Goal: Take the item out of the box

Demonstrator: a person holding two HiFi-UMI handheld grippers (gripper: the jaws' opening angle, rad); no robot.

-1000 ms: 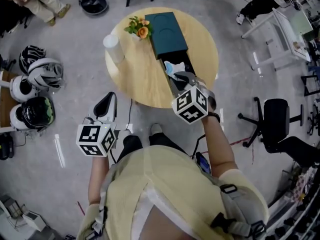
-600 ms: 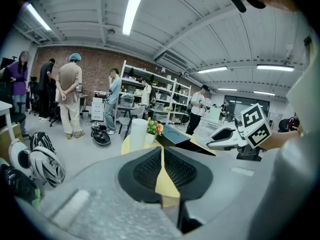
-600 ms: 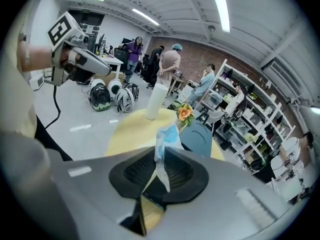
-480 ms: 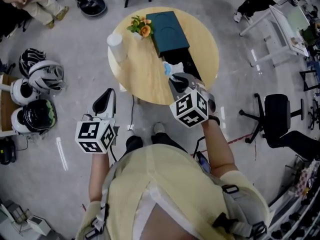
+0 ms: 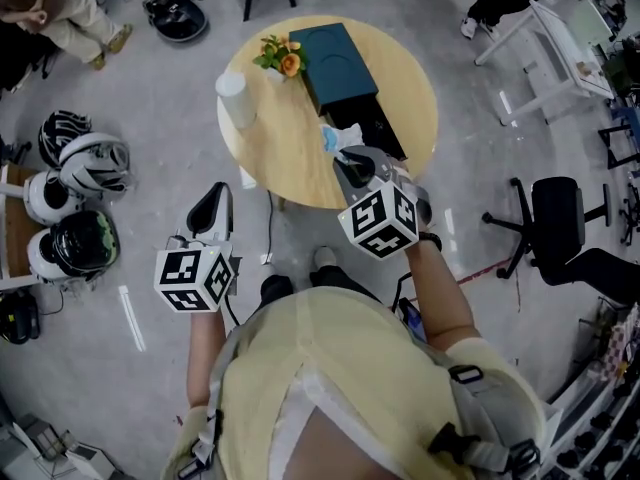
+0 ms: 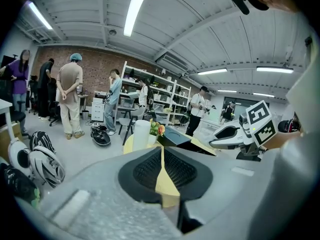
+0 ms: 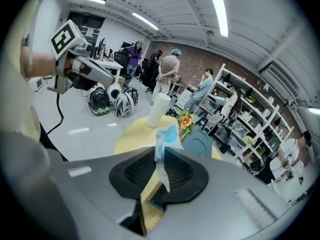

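Observation:
A dark teal box (image 5: pixel 338 63) lies on the round wooden table (image 5: pixel 275 153), its black drawer (image 5: pixel 378 133) pulled out toward me. My right gripper (image 5: pixel 348 160) hovers over the drawer's near end, shut on a small blue-and-white packet (image 5: pixel 331 137). In the right gripper view the packet (image 7: pixel 165 143) sticks up from between the pads, in front of the box (image 7: pixel 197 145). My left gripper (image 5: pixel 212 208) hangs off the table's near left side over the floor, shut and holding nothing. In its own view its pads (image 6: pixel 150 170) meet.
A white cylinder (image 5: pixel 234 98) and a small flower pot (image 5: pixel 280 56) stand on the table left of the box. Helmets (image 5: pixel 75 163) lie on the floor at the left. An office chair (image 5: pixel 560 218) stands at the right. Several people stand by the shelves in the background.
My right gripper has drawn back slightly toward the table's near edge with the packet in it. The left gripper has barely moved.

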